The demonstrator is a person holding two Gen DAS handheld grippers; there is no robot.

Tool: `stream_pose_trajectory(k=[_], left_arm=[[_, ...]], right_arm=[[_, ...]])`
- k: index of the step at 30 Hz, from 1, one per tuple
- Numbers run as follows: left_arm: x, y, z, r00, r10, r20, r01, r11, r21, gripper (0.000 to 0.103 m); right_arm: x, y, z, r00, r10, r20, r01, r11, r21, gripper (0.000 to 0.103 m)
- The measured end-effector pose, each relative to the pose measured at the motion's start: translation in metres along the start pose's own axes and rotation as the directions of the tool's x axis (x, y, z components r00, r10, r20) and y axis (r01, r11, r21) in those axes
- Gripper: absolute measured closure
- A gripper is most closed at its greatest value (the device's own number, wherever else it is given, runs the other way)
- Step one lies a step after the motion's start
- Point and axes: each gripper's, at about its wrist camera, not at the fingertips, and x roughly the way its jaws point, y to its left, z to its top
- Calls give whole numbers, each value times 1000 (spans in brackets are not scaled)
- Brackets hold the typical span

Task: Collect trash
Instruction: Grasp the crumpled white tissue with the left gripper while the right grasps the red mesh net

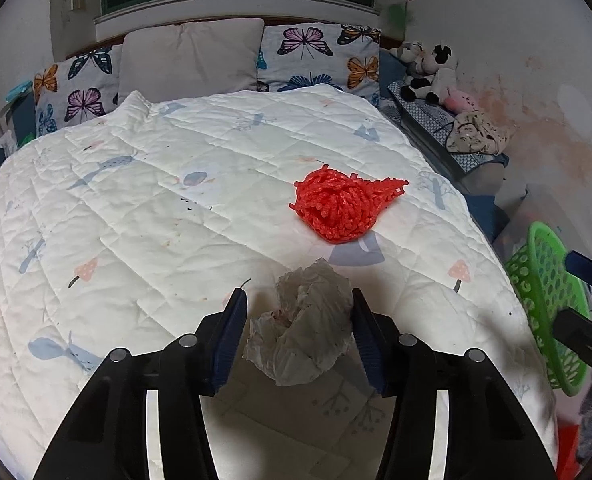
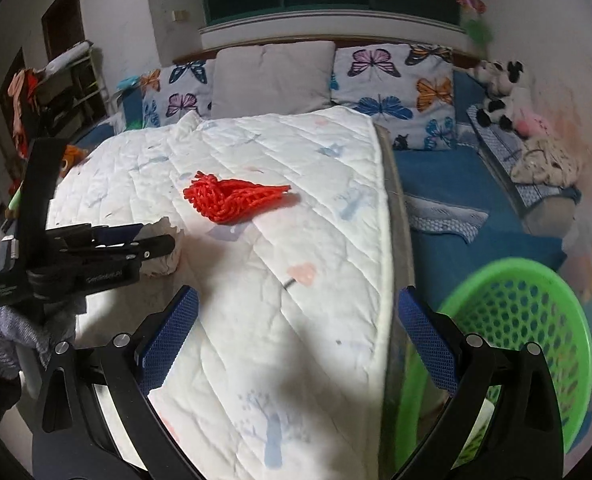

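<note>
Two scraps on quilt (image 1: 135,208) | left gripper (image 1: 298,320) half-open around tissue (image 1: 304,332), right pad touching | right gripper (image 2: 298,320) open, empty | red net (image 1: 342,208) beyond tissue | basket (image 1: 548,304) off quilt's right edge, contents unclear

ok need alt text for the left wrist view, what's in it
The left gripper straddles a crumpled white plastic bag on a white quilt, one pad touching it. A red mesh net lies beyond, a green basket at the right edge.

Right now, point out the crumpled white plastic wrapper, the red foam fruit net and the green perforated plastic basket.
crumpled white plastic wrapper (image 1: 302,328), left wrist view, middle of the wad.
red foam fruit net (image 1: 338,208), left wrist view, its bunched body.
green perforated plastic basket (image 2: 516,316), right wrist view, inner mesh wall.
</note>
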Motion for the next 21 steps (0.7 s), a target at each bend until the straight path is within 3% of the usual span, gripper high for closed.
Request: stream_pose_trajectory(k=[6,21], left_arm=[[3,5,1,1000,-15,-3,15,1000,15,46],[13,13,-4,992,-126,-25,125,991,-40,46]], right_arm=[[29,3,13,999,32,-37,-32,999,-7,5],[82,24,57,988,119,-100,-117,993,26,5]])
